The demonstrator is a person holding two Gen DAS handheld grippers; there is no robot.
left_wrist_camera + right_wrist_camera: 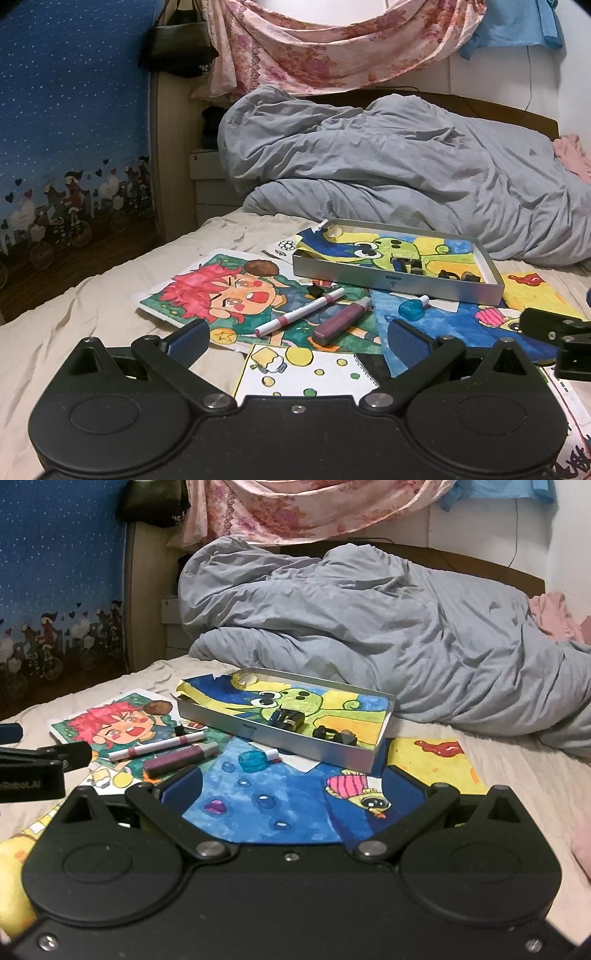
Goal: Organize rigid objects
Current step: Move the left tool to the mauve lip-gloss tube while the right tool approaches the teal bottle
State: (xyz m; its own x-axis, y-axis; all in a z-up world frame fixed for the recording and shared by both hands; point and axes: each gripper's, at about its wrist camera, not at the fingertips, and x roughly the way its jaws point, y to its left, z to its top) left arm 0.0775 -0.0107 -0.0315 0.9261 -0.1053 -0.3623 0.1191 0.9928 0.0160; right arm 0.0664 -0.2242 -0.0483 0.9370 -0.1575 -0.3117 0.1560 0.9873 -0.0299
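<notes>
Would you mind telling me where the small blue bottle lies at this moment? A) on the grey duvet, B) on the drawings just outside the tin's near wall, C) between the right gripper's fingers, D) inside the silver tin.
B: the small blue bottle lies on the drawings just in front of the silver tin, and both the left gripper and right gripper are open and empty.

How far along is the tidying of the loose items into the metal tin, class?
Done: a few small dark pieces already lie in the metal tin. In hand: nothing; the left hand-held gripper and right hand-held gripper are both open and empty. Left: the white marker, the purple marker and the blue cap lie on the drawings outside the tin.
</notes>
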